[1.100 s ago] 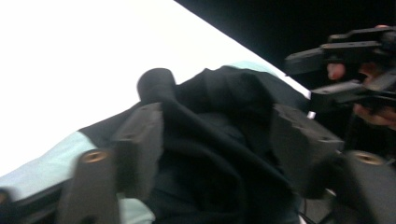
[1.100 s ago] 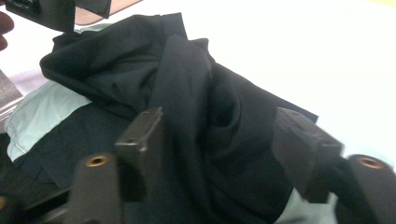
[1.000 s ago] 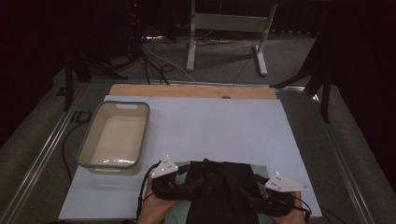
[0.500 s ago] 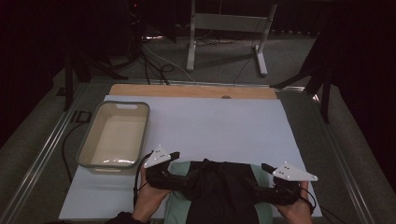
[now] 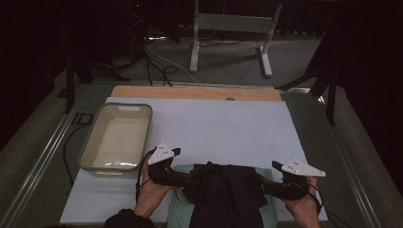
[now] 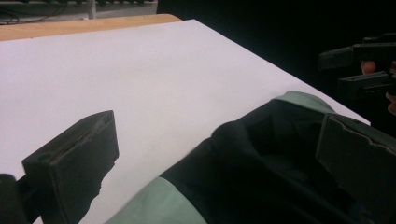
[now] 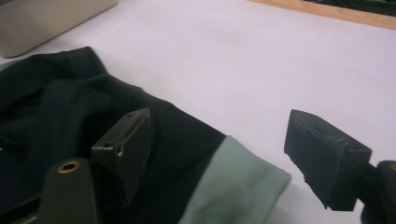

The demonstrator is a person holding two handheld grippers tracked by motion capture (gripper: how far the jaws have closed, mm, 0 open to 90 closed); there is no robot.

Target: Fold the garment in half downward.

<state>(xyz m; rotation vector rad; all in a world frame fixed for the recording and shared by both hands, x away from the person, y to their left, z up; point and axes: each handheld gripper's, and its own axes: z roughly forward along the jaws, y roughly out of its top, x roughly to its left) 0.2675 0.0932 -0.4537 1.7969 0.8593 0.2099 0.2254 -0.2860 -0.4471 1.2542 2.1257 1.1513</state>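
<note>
Garment (image 5: pixel 223 190) lies on the sheet (image 5: pixel 214 128) at the near edge, centre. Left gripper (image 5: pixel 183 178) at its left end, right gripper (image 5: pixel 266 186) at its right end. Tub (image 5: pixel 88 147) on the sheet, left, behind and beside the left gripper. Board (image 5: pixel 190 92) behind the sheet.

both forearms come in from the bottom of the high view, each hand wrapped around its tongs low over the near edge of the desk, well apart from one another. the left tongs (image 5: pixel 183 176) point inward to the right with the jaws spread wide, and the right tongs (image 5: pixel 266 186) point inward to the left, jaws likewise spread wide. the left hand (image 5: pixel 151 192) and right hand (image 5: pixel 304 206) grip from below, grey plates facing up.
</note>
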